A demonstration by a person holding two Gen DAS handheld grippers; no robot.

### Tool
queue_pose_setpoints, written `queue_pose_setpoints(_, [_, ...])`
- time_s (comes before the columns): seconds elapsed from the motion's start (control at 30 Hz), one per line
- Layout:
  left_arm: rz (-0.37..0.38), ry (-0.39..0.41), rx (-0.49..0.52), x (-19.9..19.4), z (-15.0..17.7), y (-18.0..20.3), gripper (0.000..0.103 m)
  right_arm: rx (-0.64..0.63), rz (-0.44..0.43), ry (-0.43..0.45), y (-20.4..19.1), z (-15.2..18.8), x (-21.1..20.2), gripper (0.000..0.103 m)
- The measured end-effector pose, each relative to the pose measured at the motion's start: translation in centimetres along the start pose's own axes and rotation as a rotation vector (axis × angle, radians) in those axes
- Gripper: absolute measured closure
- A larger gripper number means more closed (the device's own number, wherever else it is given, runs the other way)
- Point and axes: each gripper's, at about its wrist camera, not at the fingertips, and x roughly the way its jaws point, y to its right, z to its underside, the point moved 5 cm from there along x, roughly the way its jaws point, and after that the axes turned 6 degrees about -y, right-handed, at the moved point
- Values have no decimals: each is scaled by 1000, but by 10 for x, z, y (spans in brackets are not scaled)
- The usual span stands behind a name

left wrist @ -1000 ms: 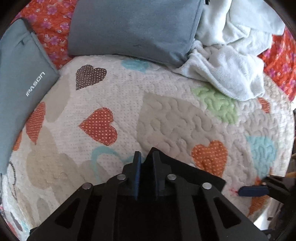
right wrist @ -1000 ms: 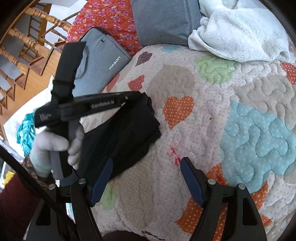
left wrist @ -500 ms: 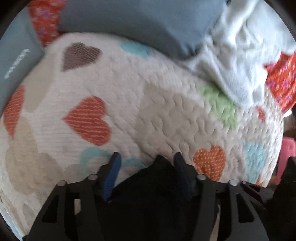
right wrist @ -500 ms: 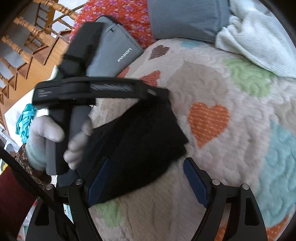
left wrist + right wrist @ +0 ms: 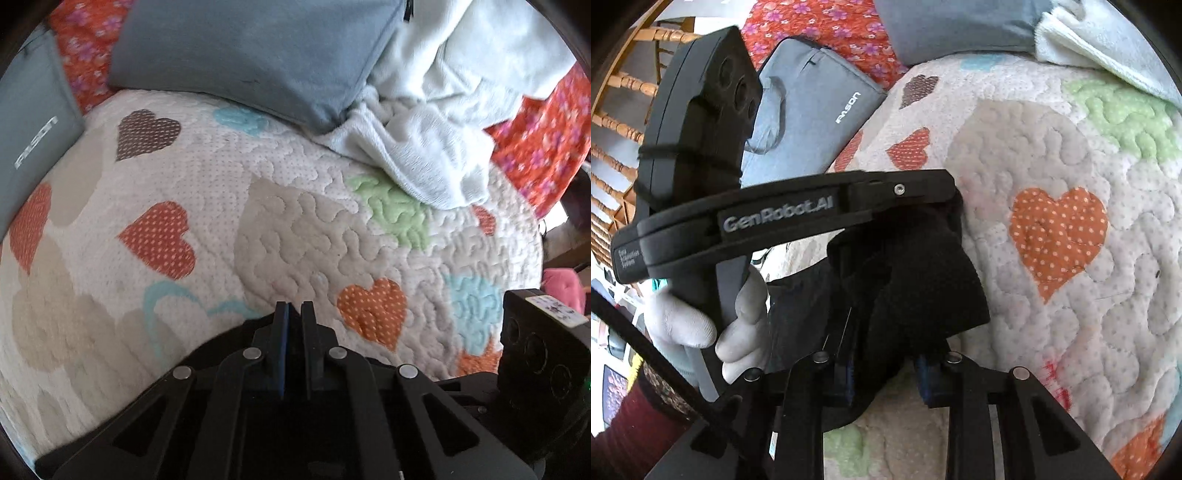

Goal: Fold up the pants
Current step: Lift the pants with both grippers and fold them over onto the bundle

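Two views are given. From the left wrist, the left tongs (image 5: pixel 293 314) are seen pressed together on the black pants (image 5: pixel 229 336) at the quilt's (image 5: pixel 295 221) near edge; open quilt lies beyond. From the right wrist, the right tongs (image 5: pixel 886 369) are closed on the bunched pants (image 5: pixel 923 288); spreading them flat seems next.

1. the black pants (image 5: pixel 923 288) are mostly out of sight in the left wrist view, buried under the left gripper (image 5: pixel 294 314)'s frame.
2. right gripper (image 5: pixel 886 363): cloth bunches over both fingertips, so the actual bite is covered up.
3. grey laptop sleeve (image 5: pixel 33 147) gets chopped by the left edge, and its logo is too smeared to read there.
4. grey pillow (image 5: pixel 251 55) and white blanket (image 5: pixel 443 129) both run off the top.
5. gloved hand (image 5: pixel 701 325) is partly behind the handle.
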Motion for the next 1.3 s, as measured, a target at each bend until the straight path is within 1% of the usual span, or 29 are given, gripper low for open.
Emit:
queue_pose_setpoints(0.07, [11,28,-25,-12,9,-4,97,-17,5,0,-10,-2,0,76])
queue_pose_setpoints(0.13, [39,61,-70,-27,16,-15,97,-44,12,1,-22,-2,0,76])
queue_pose_setpoints(0.17, [53,76,-88,-40,25,-20,97,-64,18,0,-30,-1,0,76])
queue_pose_setpoints(0.27, [83,118,-148,-60,30,-39,97,-140,46,-12,-56,3,3,76])
queue_pose_setpoints(0.4, [95,146,-236,-71,42,-64,97,-234,90,-45,-88,13,17,78])
queue_pose_setpoints(0.47, [100,155,-270,-76,46,-74,97,-257,116,-44,-95,12,21,79])
queue_pose_setpoints(0.57, [106,154,-279,-74,43,-77,97,-293,161,-25,-105,11,19,80])
queue_pose_setpoints(0.63, [125,158,-271,-73,39,-72,97,-305,198,-16,-105,13,13,82])
queue_pose_setpoints(0.77, [159,191,-299,-79,40,-73,97,-302,214,-19,-106,5,10,83])
queue_pose_setpoints(0.83, [157,209,-325,-87,49,-81,97,-351,210,-25,-124,6,12,83])
queue_pose_setpoints(0.93, [147,240,-390,-104,75,-104,97,-448,195,-57,-154,12,29,83])
queue_pose_setpoints(1.0, [136,265,-456,-113,102,-125,97,-524,191,-96,-173,22,47,83])
queue_pose_setpoints(1.07, [105,280,-545,-119,134,-151,96,-590,190,-147,-186,34,70,83])
queue_pose_setpoints(1.13, [94,284,-639,-120,171,-178,96,-665,199,-215,-197,57,94,83])
queue_pose_setpoints(1.17, [95,288,-675,-120,185,-187,96,-694,208,-239,-199,65,104,83])
queue_pose_setpoints(1.2, [98,292,-708,-121,199,-197,96,-741,235,-271,-202,78,119,83])
queue_pose_setpoints(1.27, [99,308,-775,-126,229,-214,96,-804,278,-303,-204,94,136,83])
queue_pose_setpoints(1.3, [106,325,-801,-130,241,-221,96,-860,323,-318,-204,107,147,81])
